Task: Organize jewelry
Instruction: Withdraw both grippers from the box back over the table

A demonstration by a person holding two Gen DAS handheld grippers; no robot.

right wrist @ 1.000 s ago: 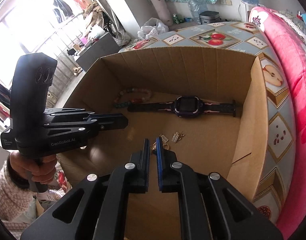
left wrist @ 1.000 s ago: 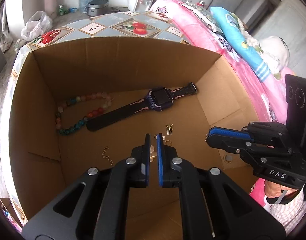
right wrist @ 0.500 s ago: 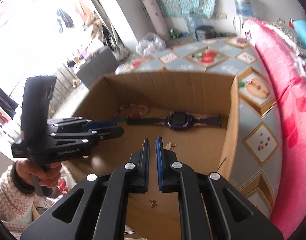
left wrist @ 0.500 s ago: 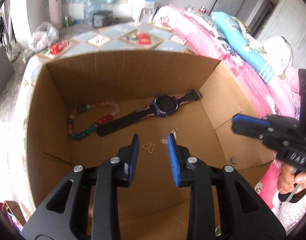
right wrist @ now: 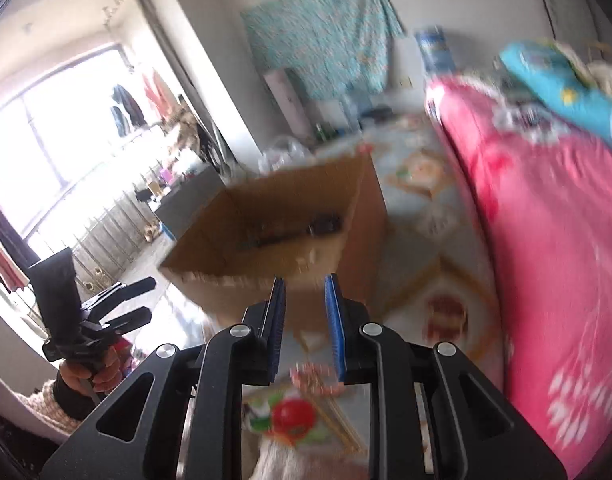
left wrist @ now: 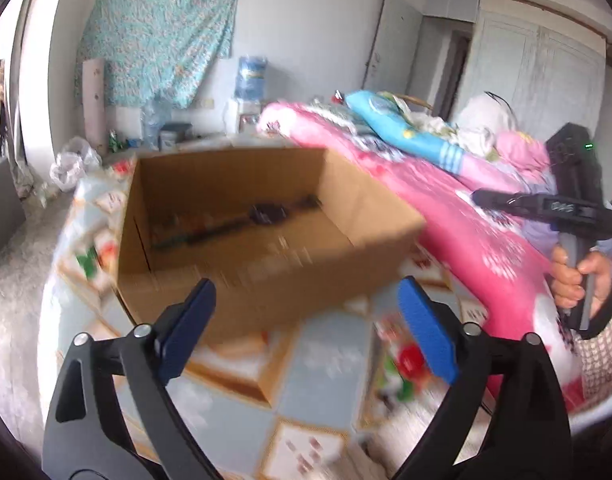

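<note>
Bright daylight floods from the window [right wrist: 62,152], blowing it out; both fisheye views are motion-blurred, edges bent.

Matt brown cardboard box [left wrist: 242,292], pink floral cloth quilt [left wrist: 466,236], glossy printed plastic tablecloth [left wrist: 318,376]

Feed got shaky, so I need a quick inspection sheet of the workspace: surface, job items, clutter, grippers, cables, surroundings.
Surface: fruit-print tablecloth, blurred.
Job's things: open cardboard box; watch lies inside; smaller jewelry too blurred to tell.
Clutter: plastic bag beyond the table.
Grippers: left gripper wide open, empty, outside the box; right gripper slightly open, empty.
Cables: nothing seen.
Surroundings: pink bedding, water bottle, window.
</note>
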